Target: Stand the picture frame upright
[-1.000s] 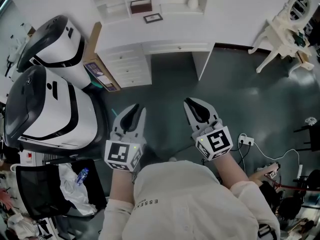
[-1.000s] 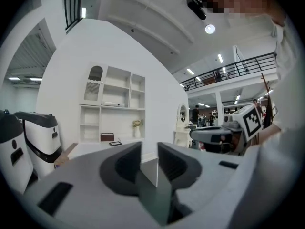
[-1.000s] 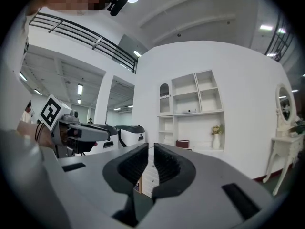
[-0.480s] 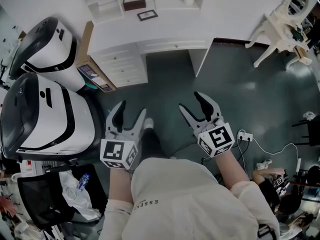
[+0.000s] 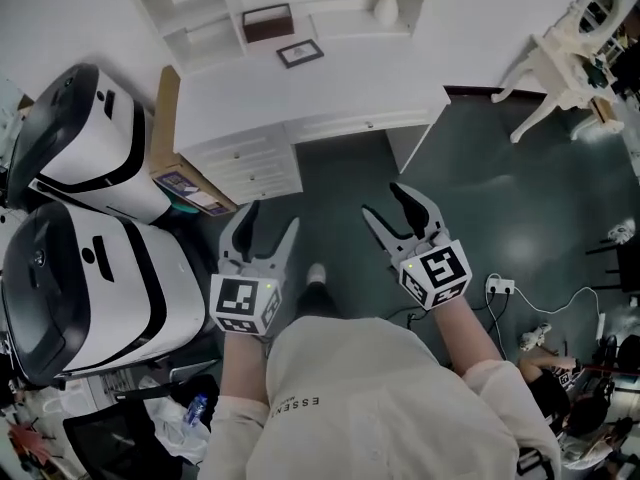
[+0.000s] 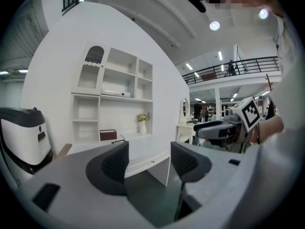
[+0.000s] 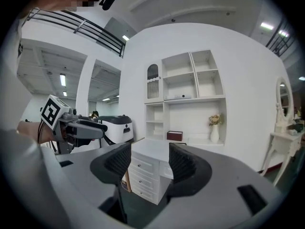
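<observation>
Nearest, over the dark floor [image 5: 340, 173] before the counter [image 5: 390, 78], the left gripper [image 5: 270, 218] and the right gripper [image 5: 385, 200] each hung with jaws spread wide and nothing between them. Farther off, the picture frame [image 5: 300, 53] lay flat near the counter's back edge, left of centre. Just behind it stood a dark red box [image 5: 267, 21], with a white vase [image 5: 386, 6] further right.
</observation>
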`<move>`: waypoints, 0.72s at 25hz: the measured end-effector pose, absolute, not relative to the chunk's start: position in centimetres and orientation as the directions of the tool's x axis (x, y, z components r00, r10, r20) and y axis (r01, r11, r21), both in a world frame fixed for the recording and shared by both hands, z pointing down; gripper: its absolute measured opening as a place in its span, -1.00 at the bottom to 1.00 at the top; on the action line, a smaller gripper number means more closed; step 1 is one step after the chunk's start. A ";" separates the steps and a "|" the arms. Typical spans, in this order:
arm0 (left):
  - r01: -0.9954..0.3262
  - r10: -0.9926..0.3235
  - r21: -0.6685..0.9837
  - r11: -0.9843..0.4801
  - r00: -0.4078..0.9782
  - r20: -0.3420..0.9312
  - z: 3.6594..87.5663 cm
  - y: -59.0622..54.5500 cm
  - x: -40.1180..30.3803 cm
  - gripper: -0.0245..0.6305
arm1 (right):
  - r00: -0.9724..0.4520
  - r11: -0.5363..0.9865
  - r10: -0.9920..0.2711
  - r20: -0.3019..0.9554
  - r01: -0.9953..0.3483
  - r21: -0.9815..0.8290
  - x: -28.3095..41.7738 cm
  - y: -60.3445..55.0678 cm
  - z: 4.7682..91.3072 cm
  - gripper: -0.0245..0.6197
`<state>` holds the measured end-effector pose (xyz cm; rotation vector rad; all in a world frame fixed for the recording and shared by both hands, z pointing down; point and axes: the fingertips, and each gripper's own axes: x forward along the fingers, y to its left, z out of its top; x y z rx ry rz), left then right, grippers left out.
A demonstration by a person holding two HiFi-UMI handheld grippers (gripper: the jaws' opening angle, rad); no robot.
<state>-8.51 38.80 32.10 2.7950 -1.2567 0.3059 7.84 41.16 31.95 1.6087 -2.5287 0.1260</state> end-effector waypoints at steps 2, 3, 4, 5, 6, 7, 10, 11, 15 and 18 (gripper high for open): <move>-0.736 -0.723 -0.018 -0.677 0.659 0.210 31.8 35.2 -9.3 -0.12 | -0.410 0.416 -0.895 0.173 -0.909 -0.002 6.9 37.6 31.8 -0.11; -0.732 -0.718 -0.017 -0.681 0.663 0.212 31.7 33.4 -9.8 -0.12 | -0.406 0.411 -0.897 0.176 -0.911 -0.005 6.4 35.9 31.7 -0.11; -0.728 -0.714 -0.016 -0.685 0.666 0.215 31.7 31.6 -10.3 -0.12 | -0.399 0.405 -0.899 0.179 -0.914 -0.006 6.0 34.1 31.6 -0.11; -0.726 -0.710 -0.016 -0.688 0.669 0.219 31.7 29.9 -10.8 -0.12 | -0.392 0.397 -0.902 0.182 -0.918 -0.005 5.5 32.5 31.5 -0.11; -0.722 -0.706 -0.015 -0.691 0.671 0.224 31.7 28.3 -11.3 -0.12 | -0.383 0.390 -0.905 0.185 -0.921 -0.003 5.2 30.9 31.5 -0.11; -0.718 -0.701 -0.015 -0.696 0.674 0.230 31.7 26.8 -11.7 -0.12 | -0.375 0.382 -0.908 0.189 -0.924 0.000 4.8 29.4 31.5 -0.11; -0.707 -0.690 -0.018 -0.707 0.684 0.237 31.6 22.6 -12.5 -0.12 | -0.357 0.367 -0.911 0.205 -0.930 0.011 4.2 25.2 31.6 -0.11; -0.705 -0.688 -0.014 -0.709 0.687 0.235 31.6 21.5 -12.7 -0.12 | -0.353 0.364 -0.912 0.211 -0.931 0.013 4.0 24.0 31.6 -0.11; -0.711 -0.691 -0.002 -0.703 0.682 0.241 32.1 17.8 -13.2 -0.12 | -0.360 0.370 -0.907 0.219 -0.929 0.007 3.4 19.8 31.7 -0.11; -0.720 -0.696 0.000 -0.693 0.670 0.258 33.2 15.2 -13.0 -0.12 | -0.370 0.383 -0.901 0.226 -0.923 0.019 3.7 16.4 32.3 -0.11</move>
